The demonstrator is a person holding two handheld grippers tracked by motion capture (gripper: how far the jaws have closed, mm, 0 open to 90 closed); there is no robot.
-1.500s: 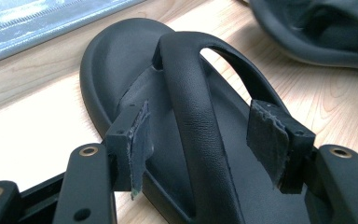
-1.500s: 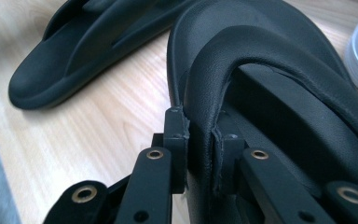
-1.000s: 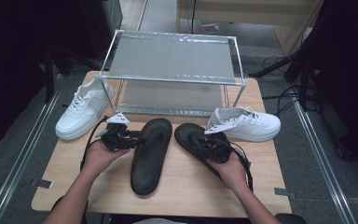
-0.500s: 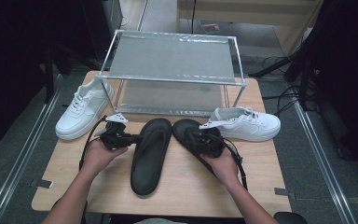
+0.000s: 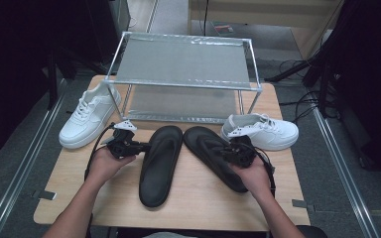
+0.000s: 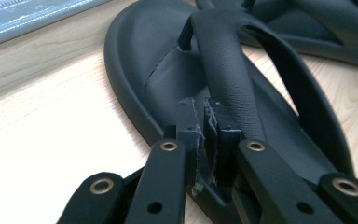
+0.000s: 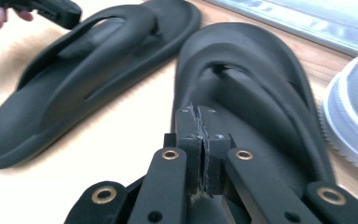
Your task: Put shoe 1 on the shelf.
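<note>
Now both grippers clamped after closing within last second. Left gripper [image 6: 205, 128] pinches edge of left flip-flop [image 5: 159, 163], rim between pads, strap just beyond fingertips. Right gripper [image 7: 203, 135] has jaws pressed together at edge of right flip-flop [image 5: 213, 154]; whether sole rim is caught, cannot tell. Right flip-flop now lies nearer its mate than a second ago. Judgement: pair gripped, lift to shoe rack [image 5: 183, 84] likely next. Rack shelves bare; white sneakers [image 5: 85, 121] [image 5: 263, 131] flank it on table [image 5: 193, 203].

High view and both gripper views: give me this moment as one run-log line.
scene: two black sandals, two white sneakers, metal rack | left gripper: shut at left sandal edge | right gripper: shut over right sandal
</note>
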